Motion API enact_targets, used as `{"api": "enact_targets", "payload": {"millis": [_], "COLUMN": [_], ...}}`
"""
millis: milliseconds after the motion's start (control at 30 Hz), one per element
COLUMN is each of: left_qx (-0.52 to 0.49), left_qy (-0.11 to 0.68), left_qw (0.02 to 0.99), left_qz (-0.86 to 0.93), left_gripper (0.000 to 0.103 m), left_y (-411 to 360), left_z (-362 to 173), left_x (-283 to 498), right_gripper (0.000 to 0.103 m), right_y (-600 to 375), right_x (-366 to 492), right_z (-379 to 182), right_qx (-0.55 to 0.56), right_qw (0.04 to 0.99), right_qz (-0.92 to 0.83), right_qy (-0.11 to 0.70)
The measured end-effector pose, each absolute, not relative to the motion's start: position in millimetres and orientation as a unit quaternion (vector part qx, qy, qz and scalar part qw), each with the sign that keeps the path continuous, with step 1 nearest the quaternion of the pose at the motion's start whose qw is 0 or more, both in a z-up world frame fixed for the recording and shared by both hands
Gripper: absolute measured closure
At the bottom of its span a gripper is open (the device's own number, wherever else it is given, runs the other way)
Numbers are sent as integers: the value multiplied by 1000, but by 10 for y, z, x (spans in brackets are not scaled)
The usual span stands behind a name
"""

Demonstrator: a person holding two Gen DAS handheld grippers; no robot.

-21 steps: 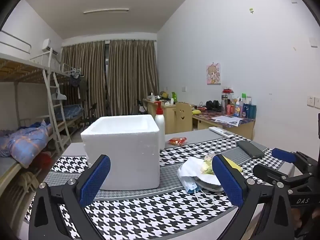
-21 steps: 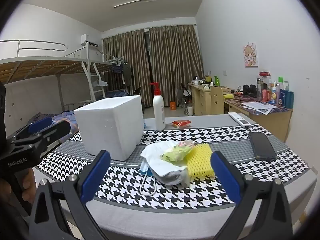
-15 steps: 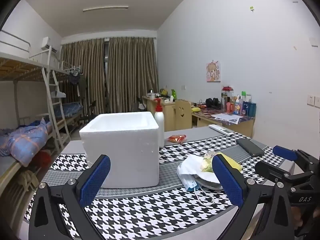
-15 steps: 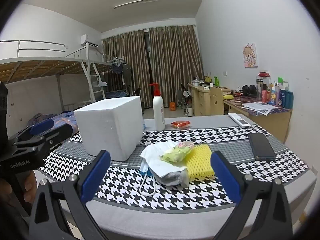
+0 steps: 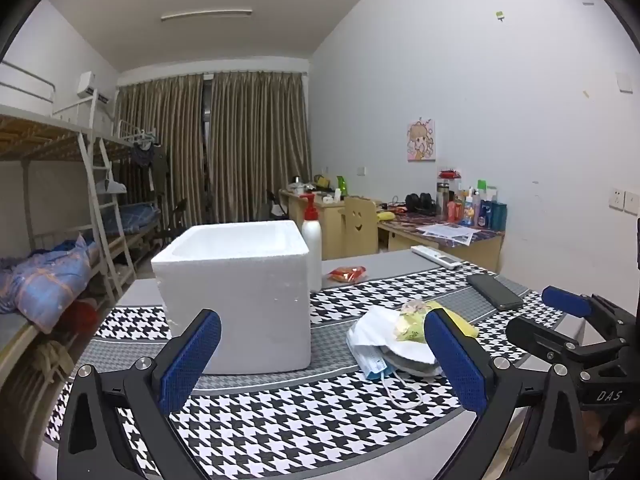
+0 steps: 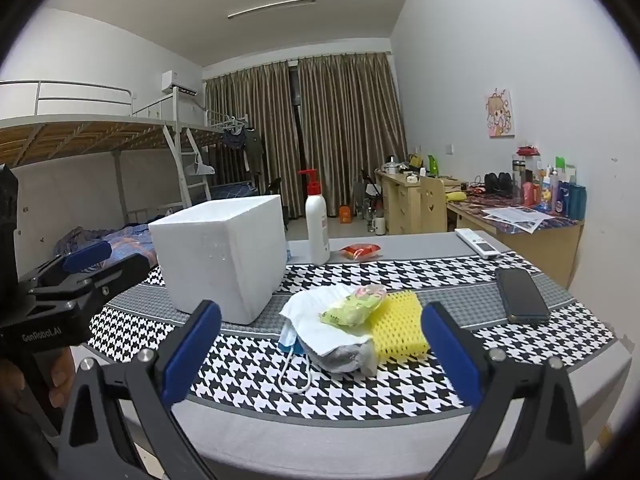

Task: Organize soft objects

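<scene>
Soft pile [image 6: 344,328] mid-counter, just right of white foam box [image 6: 224,256]: white cloth [image 6: 320,320], face mask [image 6: 290,340] with ear loop trailing toward near edge, green-yellow packet [image 6: 352,306] on top, yellow foam net [image 6: 400,326] at pile's right side, touching. Same pile in left wrist view [image 5: 396,340], beside box [image 5: 240,300]. Box open-topped, upright, on houndstooth cloth [image 6: 400,392] over counter [image 6: 320,448]. Behind box: pump bottle [image 6: 317,224], red snack pack [image 6: 362,251]. Right of pile, apart: dark phone [image 6: 520,295]; remote [image 6: 478,243] farther back. Left gripper [image 5: 320,364] fingers spread wide, nothing between. Right gripper [image 6: 320,360] same, released, short of pile, above near counter edge
</scene>
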State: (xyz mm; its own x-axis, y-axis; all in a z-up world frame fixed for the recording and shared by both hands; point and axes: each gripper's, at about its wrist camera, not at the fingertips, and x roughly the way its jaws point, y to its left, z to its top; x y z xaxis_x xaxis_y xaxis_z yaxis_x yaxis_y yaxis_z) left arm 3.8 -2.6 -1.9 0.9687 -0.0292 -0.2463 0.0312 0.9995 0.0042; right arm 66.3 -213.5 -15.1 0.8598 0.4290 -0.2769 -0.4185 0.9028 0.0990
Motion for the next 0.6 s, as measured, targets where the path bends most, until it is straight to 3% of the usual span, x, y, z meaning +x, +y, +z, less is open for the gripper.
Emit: {"api": "enact_targets", "payload": {"millis": [600], "left_qx": [3], "left_qy": [124], "left_qw": [992], "left_qz": [-16], "left_gripper": [1], "left_y": [-51], "left_z": [-20], "left_x": [31], "right_gripper": [1], "right_y": [-2145], "right_x": [644], "right_z": [-155], "right_qx": [18], "right_qw": [965], "right_qz": [220], "right_qy": [144]}}
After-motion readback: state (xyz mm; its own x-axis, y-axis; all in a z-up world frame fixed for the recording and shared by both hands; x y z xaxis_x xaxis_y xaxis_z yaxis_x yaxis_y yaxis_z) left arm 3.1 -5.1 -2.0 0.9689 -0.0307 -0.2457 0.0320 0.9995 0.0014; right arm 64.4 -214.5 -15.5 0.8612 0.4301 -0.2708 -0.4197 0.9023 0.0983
